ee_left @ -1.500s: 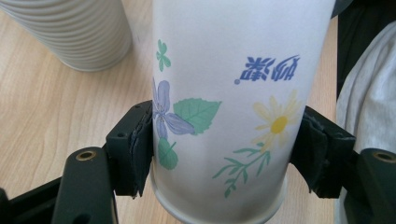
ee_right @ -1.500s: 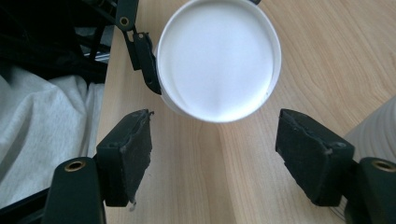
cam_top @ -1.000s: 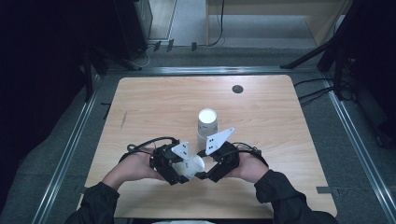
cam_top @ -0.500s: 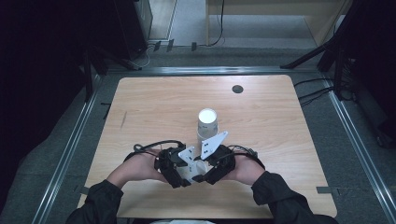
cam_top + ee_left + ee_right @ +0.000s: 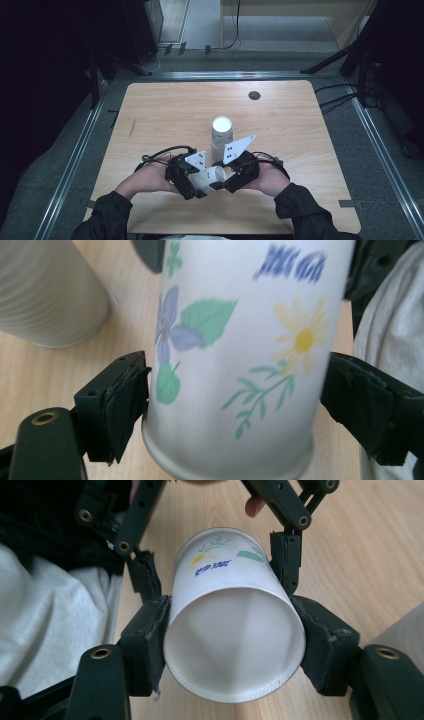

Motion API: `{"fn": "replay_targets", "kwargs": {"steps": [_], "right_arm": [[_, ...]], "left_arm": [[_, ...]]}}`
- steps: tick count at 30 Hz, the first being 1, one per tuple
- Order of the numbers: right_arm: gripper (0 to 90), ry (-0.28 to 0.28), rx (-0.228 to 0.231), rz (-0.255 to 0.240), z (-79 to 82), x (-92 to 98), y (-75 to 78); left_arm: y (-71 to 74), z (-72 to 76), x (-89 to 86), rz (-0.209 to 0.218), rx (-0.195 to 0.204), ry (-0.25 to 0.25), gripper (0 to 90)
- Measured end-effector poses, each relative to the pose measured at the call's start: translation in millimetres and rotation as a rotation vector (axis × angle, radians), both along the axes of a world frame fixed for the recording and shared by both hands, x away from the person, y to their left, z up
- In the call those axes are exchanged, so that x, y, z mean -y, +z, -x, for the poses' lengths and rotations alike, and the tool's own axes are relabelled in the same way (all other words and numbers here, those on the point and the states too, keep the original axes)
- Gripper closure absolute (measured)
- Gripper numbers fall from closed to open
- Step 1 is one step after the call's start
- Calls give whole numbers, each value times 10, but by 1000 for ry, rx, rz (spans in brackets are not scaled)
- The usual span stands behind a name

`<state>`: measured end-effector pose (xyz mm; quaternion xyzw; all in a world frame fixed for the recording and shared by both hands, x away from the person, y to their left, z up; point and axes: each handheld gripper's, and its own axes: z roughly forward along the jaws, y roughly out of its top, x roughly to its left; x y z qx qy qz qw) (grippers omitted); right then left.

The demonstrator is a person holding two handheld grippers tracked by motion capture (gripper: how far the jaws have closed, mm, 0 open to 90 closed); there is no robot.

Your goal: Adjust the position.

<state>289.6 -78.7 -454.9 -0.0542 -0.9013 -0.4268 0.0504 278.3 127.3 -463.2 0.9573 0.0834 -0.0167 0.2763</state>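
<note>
- High view: you hold a white flower-printed paper cup [image 5: 212, 176] on its side between your left gripper [image 5: 196, 181] and right gripper [image 5: 226, 179], near the front edge of the light wooden table [image 5: 165, 115]. An upright stack of white paper cups [image 5: 221, 134] stands just behind.
- Left gripper view: your jaws flank the cup's base; the left pad touches, the right is unclear.
- Right gripper view: both pads press the cup's rim; it is empty, printed with flowers and blue lettering.

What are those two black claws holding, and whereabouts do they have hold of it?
A flowered paper cup, lying sideways between them. The right gripper clamps its sides near the open rim; the left gripper flanks its sides near the base, touching at one pad at least.
</note>
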Motion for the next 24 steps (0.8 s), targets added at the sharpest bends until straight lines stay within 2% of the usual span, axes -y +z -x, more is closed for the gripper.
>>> {"fn": "replay_targets", "kwargs": {"steps": [5,6,10,14,18,19,24], "right_arm": [[359,-8,3,-31,2,62,65],[359,-10,-1,-40,0,78,79],[359,-19,7,-78,-7,157,135],[359,-28,12,-89,-12,194,157],[359,-33,-2,-125,-22,247,197],[359,-34,-1,-135,-25,259,206],[359,-33,-22,-186,-36,297,242]], "left_arm": [[57,-22,-52,53,13,26,127],[69,-22,-66,74,12,34,127],[104,-41,-108,126,0,56,120],[124,-47,-138,184,-9,89,113],[151,-48,-169,261,-31,117,112],[159,-48,-172,277,-43,119,112],[191,-9,-177,352,-45,119,113]]}}
